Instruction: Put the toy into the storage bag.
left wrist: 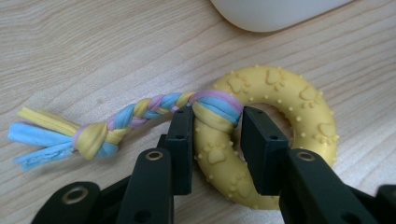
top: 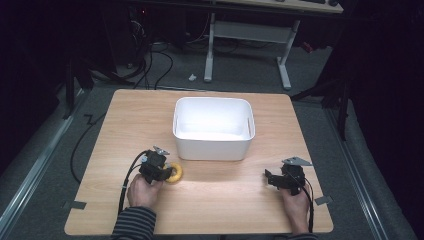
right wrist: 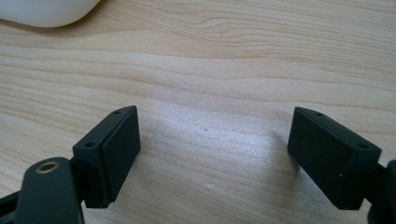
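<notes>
A yellow rubber ring toy with paw prints lies on the wooden table, in front of the white bin's left corner. A braided blue, yellow and pink rope is tied around the ring and trails off to the left in the left gripper view. My left gripper is shut on the ring where the rope wraps it, one pad outside the ring and one inside its hole. In the high view the left gripper sits low at the ring toy. My right gripper stands open over bare wood, also seen at the table's front right.
A white rectangular bin stands mid-table, looking empty from above; its rounded corner shows in the left gripper view and the right gripper view. Beyond the table are cables on the floor and a white desk frame.
</notes>
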`<state>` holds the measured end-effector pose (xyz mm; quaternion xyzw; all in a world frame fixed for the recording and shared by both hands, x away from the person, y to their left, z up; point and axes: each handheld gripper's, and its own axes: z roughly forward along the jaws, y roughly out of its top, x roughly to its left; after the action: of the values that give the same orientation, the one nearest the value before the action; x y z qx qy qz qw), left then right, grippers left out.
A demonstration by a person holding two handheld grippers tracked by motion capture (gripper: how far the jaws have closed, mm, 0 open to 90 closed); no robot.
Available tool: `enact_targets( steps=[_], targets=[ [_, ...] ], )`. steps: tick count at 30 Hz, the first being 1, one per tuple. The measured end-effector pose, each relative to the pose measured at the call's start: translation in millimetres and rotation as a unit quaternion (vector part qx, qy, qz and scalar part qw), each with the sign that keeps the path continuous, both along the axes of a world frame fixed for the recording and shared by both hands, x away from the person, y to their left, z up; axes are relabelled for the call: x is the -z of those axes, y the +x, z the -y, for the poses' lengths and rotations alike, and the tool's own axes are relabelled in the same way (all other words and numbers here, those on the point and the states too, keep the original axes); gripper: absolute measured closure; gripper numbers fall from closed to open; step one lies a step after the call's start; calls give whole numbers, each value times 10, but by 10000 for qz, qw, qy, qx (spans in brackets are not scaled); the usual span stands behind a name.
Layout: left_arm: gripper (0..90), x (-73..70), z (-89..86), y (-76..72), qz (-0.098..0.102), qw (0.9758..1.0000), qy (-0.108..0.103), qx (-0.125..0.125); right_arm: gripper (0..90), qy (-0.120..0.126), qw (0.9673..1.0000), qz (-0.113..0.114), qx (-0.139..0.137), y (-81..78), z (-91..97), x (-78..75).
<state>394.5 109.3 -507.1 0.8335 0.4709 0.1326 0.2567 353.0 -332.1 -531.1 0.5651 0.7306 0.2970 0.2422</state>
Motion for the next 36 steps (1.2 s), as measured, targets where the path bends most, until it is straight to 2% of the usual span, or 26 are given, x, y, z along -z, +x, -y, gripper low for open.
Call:
enact_targets(
  steps=[2,4,9,16,20,27,30,33,36],
  targets=[
    [665,-10,4,-13,7,10000,-30,12,171,1,10000,-1,-1,0,0,0],
    [675,-48,13,-48,34,9999,-162,47,171,1,10000,-1,-1,0,0,0],
    [677,-88,0,-73,-11,9998,-151,100,171,3,10000,-1,-1,1,0,0],
    [678,-190,-73,-151,104,9996,-247,94,171,6,10000,-1,-3,2,0,0],
    [679,-246,-124,-178,75,9995,-303,64,171,7,10000,-1,-2,2,0,0],
    [679,-375,-163,-234,137,9994,-288,166,171,6,10000,-1,-2,2,0,0],
    [679,-452,-191,-252,245,9991,-282,176,171,6,10000,-2,-1,2,0,0],
    [679,-527,-212,-275,370,9985,-376,176,171,6,10000,-1,-2,2,0,0],
    [679,-583,-238,-291,393,9981,-435,177,171,3,10000,-5,3,2,-1,-1]
  ],
)
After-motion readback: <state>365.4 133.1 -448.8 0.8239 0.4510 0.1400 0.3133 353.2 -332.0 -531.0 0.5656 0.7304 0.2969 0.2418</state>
